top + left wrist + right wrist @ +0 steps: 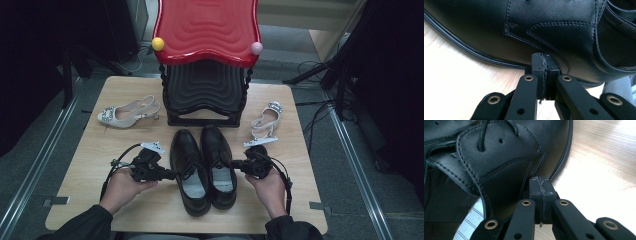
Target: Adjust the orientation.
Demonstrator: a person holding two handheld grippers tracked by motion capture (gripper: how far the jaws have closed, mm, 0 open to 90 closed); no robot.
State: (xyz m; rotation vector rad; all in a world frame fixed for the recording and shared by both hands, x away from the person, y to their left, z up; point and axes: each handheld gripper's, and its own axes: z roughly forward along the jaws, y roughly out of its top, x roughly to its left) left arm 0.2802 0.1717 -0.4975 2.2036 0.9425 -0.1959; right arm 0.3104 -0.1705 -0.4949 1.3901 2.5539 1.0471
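Two black leather lace-up shoes stand side by side at the table's front middle, toes pointing away from me: the left shoe (189, 172) and the right shoe (218, 165). My left gripper (172, 175) is shut with nothing between its pads, and its tip meets the outer side of the left shoe (549, 27) just above the sole; the left gripper (545, 58) pads are pressed flat together. My right gripper (234, 163) is shut and empty too. In its own view the right gripper (540, 183) tip sits against the outer side of the right shoe (499, 162) near the laces.
A white heeled shoe (127, 114) lies at the back left of the wooden table (90, 165). A pale strappy sandal (266, 120) lies at the back right. A stack of black stools topped by a red one (207, 60) stands behind the black shoes.
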